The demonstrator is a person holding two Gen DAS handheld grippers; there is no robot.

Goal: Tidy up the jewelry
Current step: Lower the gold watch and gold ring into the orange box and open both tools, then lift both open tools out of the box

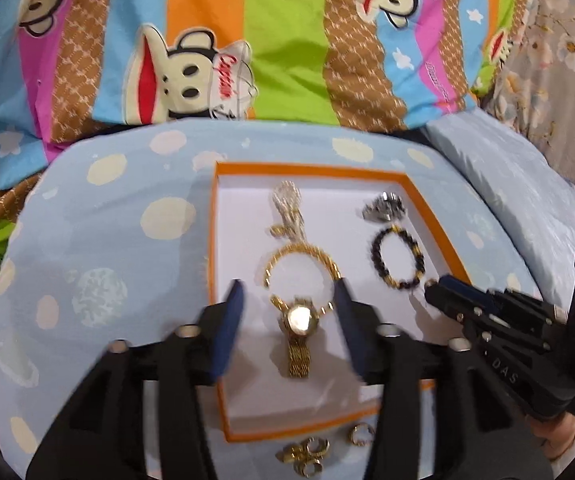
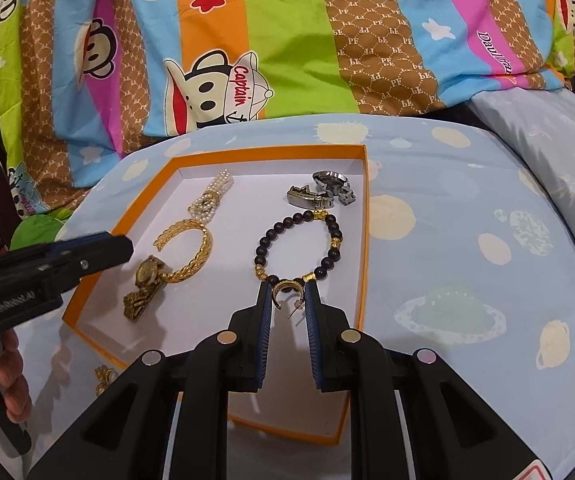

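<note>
An orange-rimmed white box [image 1: 307, 170] [image 2: 361, 216] holds a pearl bracelet [image 1: 287, 210] [image 2: 211, 196], a gold bangle [image 1: 302, 256] [image 2: 191, 252], a gold watch [image 1: 298, 332] [image 2: 145, 284], a dark bead bracelet [image 1: 397, 256] [image 2: 299, 244] and a silver watch [image 1: 383, 204] [image 2: 325, 190]. My left gripper [image 1: 289, 292] is open above the gold watch. My right gripper [image 2: 287, 294] [image 1: 437, 286] is shut on a gold hoop earring [image 2: 285, 294], held over the box by the bead bracelet.
Several gold rings and earrings [image 1: 307, 456] [image 2: 103, 376] lie on the blue spotted cushion [image 1: 99, 240] [image 2: 467, 240] in front of the box. A striped monkey-print blanket [image 1: 247, 40] [image 2: 287, 40] is behind.
</note>
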